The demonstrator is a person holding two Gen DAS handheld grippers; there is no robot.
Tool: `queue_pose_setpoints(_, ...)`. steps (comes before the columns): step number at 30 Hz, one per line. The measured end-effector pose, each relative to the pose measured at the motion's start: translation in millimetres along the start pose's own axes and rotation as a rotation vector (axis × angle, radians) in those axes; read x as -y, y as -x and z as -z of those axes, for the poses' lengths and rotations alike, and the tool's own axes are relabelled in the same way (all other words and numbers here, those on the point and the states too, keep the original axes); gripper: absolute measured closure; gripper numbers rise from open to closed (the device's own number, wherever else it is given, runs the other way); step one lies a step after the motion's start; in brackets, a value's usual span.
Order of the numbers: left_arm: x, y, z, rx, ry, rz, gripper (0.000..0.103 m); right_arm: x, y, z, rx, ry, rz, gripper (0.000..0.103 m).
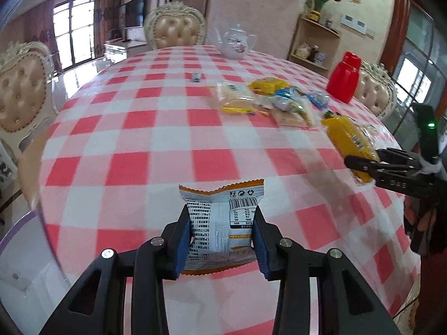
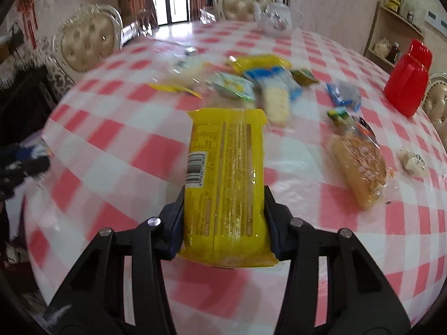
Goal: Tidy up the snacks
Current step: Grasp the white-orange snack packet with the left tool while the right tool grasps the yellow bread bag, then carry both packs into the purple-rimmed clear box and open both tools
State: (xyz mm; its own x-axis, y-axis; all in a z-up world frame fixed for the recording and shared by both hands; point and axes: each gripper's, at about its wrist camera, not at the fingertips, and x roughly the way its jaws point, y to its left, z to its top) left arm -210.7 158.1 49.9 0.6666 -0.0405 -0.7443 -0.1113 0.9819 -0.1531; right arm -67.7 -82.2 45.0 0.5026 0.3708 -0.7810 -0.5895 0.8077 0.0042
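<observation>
Holding a white and orange snack packet (image 1: 220,223), your left gripper (image 1: 222,240) has its blue pads pressed on the packet's two sides. You see it at the bottom middle of the left wrist view, above the red and white checked tablecloth (image 1: 145,145). Its long side runs up and down the frame, away from the camera. The back faces you, with a barcode and tiny print too small to read.

Your right gripper (image 2: 223,223) is clamped on a long yellow snack pack (image 2: 226,184), low in the middle of the right wrist view. Its long side also runs up the frame, away from you, and the far end points at the snack pile (image 2: 251,83) in the upper middle. You can see a barcode on its left side and lines of small print you cannot read. In the left wrist view, the same gripper shows at the right edge, with the letters "DAS" on its black body.

The pile has yellow, blue and green wrappers lying mixed together on the cloth. A bun in a clear wrapper (image 2: 357,167) lies to the right in the right wrist view, slanting from upper left to lower right. A red jug (image 2: 408,83) stands at the upper right. A white teapot (image 1: 237,42) stands at the top middle of the left wrist view, near a padded chair (image 1: 176,28).
</observation>
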Motion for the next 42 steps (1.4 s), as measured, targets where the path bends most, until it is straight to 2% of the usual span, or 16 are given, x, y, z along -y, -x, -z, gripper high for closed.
queue_pose_setpoints(5,-30.1,13.0,15.9,-0.001,0.053,-0.047,0.062,-46.9,1.6,-6.3,0.03,0.014,-0.07,0.051)
queue_pose_setpoints(11,-69.8,30.3,38.5,-0.002,0.127,-0.135,0.062,-110.2,-13.7,-6.0,0.013,0.083,-0.186,0.051)
queue_pose_setpoints(19,-125.1,58.9,74.7,-0.006,0.245,-0.272,0.062,-197.1,-27.3,-7.4,-0.008,0.21,-0.343,0.051)
queue_pose_setpoints(26,-170.4,84.8,105.2,-0.011,0.349,-0.379,0.062,-261.6,-29.9,-7.0,-0.024,0.322,-0.443,0.051)
queue_pose_setpoints(37,-211.8,98.8,134.5,-0.049,0.442,-0.542,0.061,-345.0,-23.5,20.3,-0.095,0.488,-0.599,0.051)
queue_pose_setpoints(39,-216.9,99.4,136.0,-0.07,0.465,-0.58,0.055,-354.3,-23.1,28.1,-0.116,0.518,-0.646,0.051)
queue_pose_setpoints(41,-222.0,99.7,135.6,-0.083,0.501,-0.602,0.034,-355.2,-22.8,30.8,-0.124,0.505,-0.708,0.049)
queue_pose_setpoints(42,-222.8,99.6,134.2,-0.084,0.511,-0.61,0.03,-352.8,-23.1,30.2,-0.127,0.49,-0.729,0.045)
